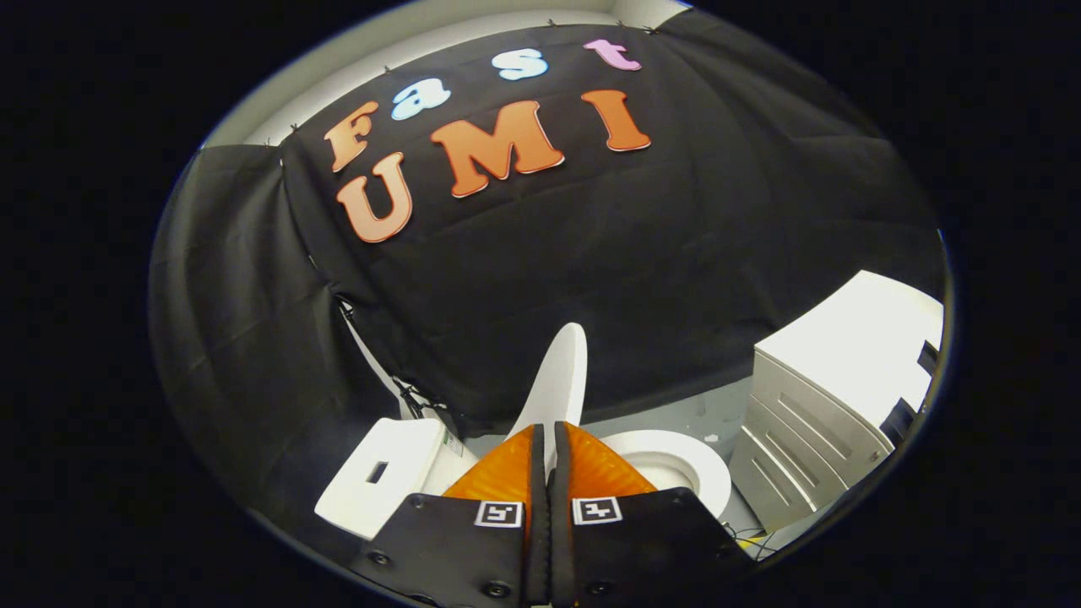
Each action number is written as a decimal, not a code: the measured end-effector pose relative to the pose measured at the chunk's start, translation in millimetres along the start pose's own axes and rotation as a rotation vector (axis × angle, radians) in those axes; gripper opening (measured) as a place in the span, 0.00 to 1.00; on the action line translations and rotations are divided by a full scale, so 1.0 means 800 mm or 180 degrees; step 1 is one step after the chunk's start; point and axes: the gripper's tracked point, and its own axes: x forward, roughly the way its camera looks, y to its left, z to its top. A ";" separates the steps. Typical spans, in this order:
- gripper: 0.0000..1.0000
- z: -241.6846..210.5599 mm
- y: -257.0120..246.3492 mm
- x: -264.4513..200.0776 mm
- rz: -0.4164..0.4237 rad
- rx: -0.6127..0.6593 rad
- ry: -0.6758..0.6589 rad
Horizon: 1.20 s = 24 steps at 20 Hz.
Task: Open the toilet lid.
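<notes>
The toilet lid [559, 371] stands nearly upright, its edge pinched between the closed orange fingers [507, 475] of the gripper [546, 435], above the open seat [676, 469] and beside the tank [384, 473]. If that thin grip slips, I'd expect the lid to drop back. The gripper is rolled sideways, pointing along the lid.

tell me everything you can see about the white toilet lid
The white, smooth, plastic-looking toilet lid is raised, standing nearly upright and seen almost edge-on as a narrow rounded blade. Its lower part runs down between the orange ribbed fingers of the gripper, which look closed on it. The white toilet tank sits to one side, the open white seat ring to the other, black cloth behind.
</notes>
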 end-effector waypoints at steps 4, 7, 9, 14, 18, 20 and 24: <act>0.08 0.009 0.063 -0.001 0.0105 -0.0143 0.0029; 0.08 0.011 0.118 0.004 0.0229 -0.0262 0.0062; 0.08 0.010 0.149 0.012 0.0298 -0.0290 0.0079; 0.08 0.008 0.227 0.015 0.0524 -0.0332 0.0114; 0.08 -0.003 0.280 0.020 0.0683 -0.0382 0.0116; 0.08 -0.009 0.302 0.022 0.0747 -0.0398 0.0115; 0.09 -0.030 0.350 0.026 0.0896 -0.0384 0.0199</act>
